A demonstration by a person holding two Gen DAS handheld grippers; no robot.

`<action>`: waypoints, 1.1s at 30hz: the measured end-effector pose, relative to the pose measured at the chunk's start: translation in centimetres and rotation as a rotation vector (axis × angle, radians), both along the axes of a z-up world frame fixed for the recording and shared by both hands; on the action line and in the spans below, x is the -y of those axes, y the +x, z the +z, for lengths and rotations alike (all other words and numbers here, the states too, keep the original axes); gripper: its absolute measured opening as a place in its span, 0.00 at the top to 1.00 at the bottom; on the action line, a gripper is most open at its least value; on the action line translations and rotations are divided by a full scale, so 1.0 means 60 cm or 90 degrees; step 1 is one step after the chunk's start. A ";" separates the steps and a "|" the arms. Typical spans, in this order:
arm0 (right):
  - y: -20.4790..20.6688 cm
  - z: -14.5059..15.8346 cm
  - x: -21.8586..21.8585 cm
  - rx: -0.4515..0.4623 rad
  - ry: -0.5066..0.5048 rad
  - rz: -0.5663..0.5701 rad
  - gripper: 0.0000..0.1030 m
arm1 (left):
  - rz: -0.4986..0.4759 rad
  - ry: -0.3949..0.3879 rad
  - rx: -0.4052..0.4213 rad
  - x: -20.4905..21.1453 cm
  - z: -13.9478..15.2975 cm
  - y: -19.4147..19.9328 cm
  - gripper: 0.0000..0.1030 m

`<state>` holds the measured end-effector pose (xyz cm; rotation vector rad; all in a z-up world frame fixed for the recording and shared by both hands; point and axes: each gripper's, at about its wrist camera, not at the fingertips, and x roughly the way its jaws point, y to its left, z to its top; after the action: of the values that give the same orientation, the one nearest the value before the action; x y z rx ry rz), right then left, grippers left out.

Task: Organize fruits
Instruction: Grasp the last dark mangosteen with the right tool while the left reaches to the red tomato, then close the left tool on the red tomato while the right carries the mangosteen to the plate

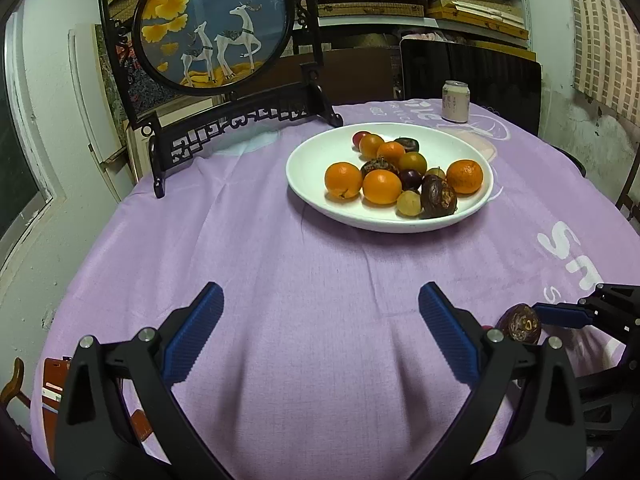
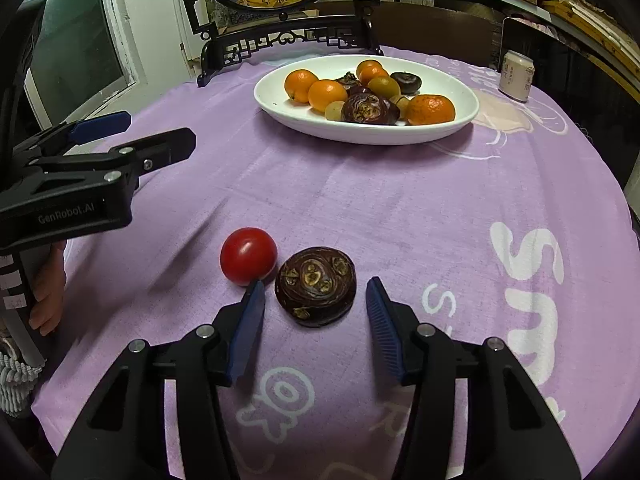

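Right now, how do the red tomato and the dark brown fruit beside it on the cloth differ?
The tomato is smooth, glossy and round; the dark brown fruit is flattened, larger, with tan scabby patches. The brown fruit lies between the right gripper pads, untouched; the tomato sits just outside them. Both rest on the purple cloth, outside the white dish.
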<state>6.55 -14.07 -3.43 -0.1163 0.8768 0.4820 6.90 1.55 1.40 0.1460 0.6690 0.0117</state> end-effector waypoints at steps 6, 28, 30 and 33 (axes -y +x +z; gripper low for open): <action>-0.002 0.000 -0.009 0.003 -0.001 0.013 0.60 | -0.016 0.002 -0.005 0.007 -0.002 -0.002 0.03; 0.029 0.036 0.103 0.026 0.087 -0.136 0.61 | -0.240 0.029 -0.067 0.120 -0.050 -0.034 0.05; 0.031 0.037 0.106 0.027 0.091 -0.140 0.61 | -0.260 0.023 -0.067 0.129 -0.051 -0.037 0.09; 0.030 0.040 0.110 0.029 0.097 -0.144 0.61 | -0.287 0.009 -0.082 0.140 -0.057 -0.036 0.26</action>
<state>8.35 -20.68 -1.01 0.1096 0.7946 0.3318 4.72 -6.85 -1.99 0.3104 0.7525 -0.4287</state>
